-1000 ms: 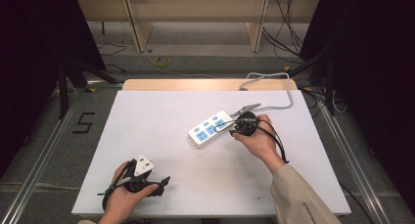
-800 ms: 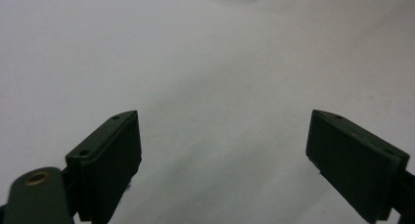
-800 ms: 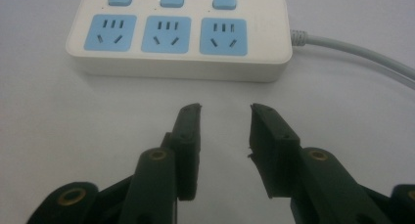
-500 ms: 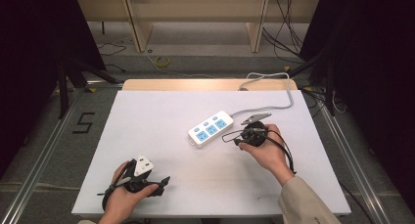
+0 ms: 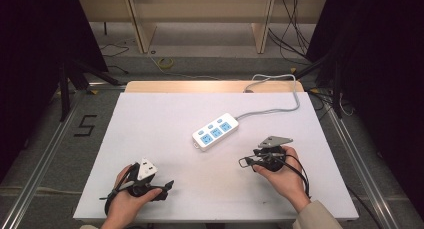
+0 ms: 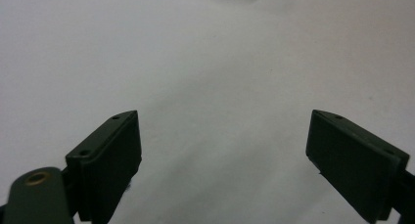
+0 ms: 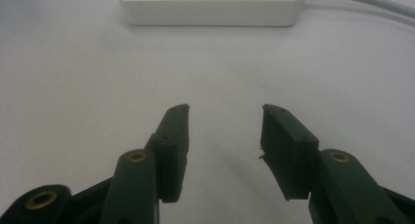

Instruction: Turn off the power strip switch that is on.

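The power strip [image 5: 215, 131] lies free mid-table, apparently already placed. The right gripper [image 7: 225, 136], jaws just opened, and the left gripper [image 6: 222, 160] gape empty

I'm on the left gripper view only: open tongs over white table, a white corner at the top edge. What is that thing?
Observer: A white power strip with three blue sockets, lying diagonally mid-table.
Operator: Plugged in or loose?
Observer: A grey cable runs from its far end toward the table's back edge; where it ends can't be told.
Operator: Is the right side holding it?
Observer: No. The right tongs have just been opening, nothing between them, and sit short of the strip.
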`<act>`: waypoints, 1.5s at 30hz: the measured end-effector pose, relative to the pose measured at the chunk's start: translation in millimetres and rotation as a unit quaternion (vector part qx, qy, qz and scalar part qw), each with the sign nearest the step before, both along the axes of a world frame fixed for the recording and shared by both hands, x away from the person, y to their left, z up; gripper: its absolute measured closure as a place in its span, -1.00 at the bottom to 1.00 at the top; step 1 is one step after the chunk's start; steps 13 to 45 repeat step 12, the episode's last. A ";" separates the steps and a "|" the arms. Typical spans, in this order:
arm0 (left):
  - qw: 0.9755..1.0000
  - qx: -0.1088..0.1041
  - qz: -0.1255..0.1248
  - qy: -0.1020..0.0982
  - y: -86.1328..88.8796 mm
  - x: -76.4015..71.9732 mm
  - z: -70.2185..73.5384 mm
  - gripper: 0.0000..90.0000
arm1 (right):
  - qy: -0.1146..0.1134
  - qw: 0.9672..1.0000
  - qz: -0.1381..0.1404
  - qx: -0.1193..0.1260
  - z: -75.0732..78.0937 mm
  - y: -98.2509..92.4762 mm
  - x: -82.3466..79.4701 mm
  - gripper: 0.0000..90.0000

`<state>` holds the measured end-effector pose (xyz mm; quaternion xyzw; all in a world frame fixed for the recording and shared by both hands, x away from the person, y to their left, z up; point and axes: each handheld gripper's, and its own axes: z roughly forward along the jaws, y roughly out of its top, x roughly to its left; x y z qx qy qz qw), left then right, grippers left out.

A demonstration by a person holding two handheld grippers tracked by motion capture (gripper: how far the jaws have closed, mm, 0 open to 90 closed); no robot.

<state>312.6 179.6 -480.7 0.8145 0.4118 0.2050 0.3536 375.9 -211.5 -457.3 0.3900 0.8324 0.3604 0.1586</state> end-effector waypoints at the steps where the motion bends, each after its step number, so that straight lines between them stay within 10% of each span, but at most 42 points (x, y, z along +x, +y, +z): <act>1: 1.000 0.000 0.000 0.000 0.3 0.0 0.1 -0.71 | -0.005 1.000 0.001 0.002 0.0 -1.6 -2.1 0.20; 45: 1.000 -0.004 0.002 0.002 0.5 1.3 -0.6 -0.72 | -0.025 0.999 0.001 0.030 -6.0 -15.2 -18.9 0.14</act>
